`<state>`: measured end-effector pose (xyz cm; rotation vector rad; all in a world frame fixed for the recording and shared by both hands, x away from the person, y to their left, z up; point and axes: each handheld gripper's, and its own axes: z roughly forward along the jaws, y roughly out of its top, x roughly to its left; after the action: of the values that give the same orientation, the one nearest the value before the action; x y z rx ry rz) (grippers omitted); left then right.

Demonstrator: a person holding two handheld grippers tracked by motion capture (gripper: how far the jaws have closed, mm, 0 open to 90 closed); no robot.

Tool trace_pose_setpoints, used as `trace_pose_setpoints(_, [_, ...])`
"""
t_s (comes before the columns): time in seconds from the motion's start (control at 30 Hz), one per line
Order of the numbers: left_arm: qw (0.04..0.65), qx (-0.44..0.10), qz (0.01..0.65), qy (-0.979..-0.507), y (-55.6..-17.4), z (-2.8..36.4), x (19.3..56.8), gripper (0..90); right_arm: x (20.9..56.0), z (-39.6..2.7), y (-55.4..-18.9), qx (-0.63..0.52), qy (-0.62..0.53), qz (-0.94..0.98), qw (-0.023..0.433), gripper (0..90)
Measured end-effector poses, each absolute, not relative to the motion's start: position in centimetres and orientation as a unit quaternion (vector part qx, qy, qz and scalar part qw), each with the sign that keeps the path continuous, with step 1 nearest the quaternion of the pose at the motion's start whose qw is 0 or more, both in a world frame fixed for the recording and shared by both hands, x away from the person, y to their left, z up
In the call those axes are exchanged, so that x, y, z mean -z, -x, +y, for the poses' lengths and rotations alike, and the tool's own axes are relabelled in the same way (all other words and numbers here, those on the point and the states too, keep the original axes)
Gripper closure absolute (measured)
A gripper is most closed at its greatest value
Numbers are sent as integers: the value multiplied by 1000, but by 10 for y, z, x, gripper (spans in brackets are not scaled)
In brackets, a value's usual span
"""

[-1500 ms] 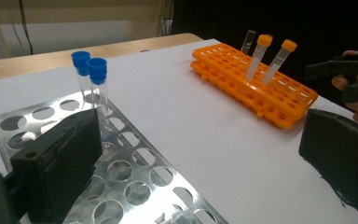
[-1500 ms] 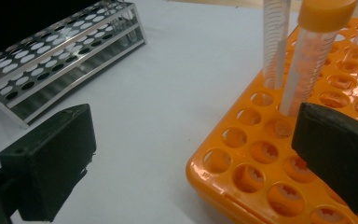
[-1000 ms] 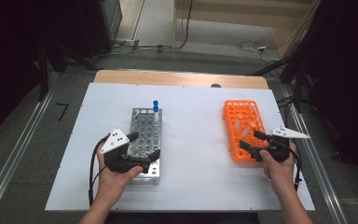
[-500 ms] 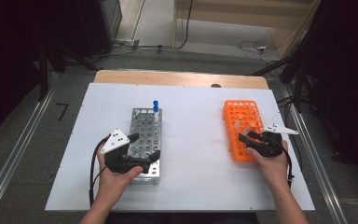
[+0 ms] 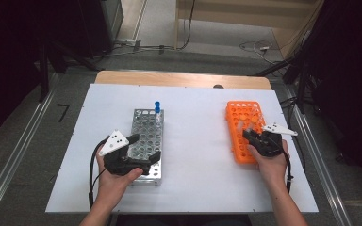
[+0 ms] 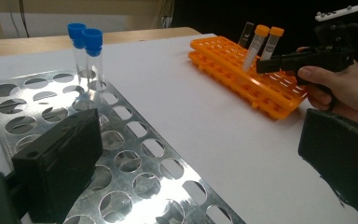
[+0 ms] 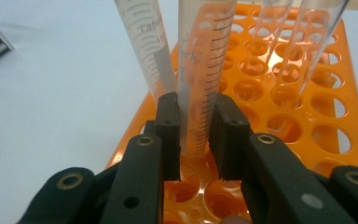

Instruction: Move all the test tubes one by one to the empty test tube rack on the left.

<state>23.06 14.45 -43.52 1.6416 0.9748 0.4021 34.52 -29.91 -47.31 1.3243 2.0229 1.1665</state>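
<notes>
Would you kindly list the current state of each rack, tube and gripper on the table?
Right gripper: jaws have just been closing, now shut on a clear tube standing in the orange rack.
Left gripper: open, its jaws on either side of the near end of the metal rack.
Blue-capped tubes: two, upright at the metal rack's far end.
Orange-capped tubes: capped, leaning slightly in the orange rack.

tube beside mine (image 7: 145, 42): I read "Tabe" and "15"
tube I held (image 7: 200, 70): only marks, too blurry
</notes>
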Motion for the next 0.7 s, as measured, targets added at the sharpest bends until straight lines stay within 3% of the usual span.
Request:
trace_pose_setpoints(0.37, [566, -171, 410, -694, -229, 145, 432, 0, 447, -304, -325, -472, -450, 719, 241, 725])
trace_pose_setpoints(0.7, [564, -162, 397, -706, -230, 131, 433, 0, 444, -284, -304, -489, -404, 750, 189, 723])
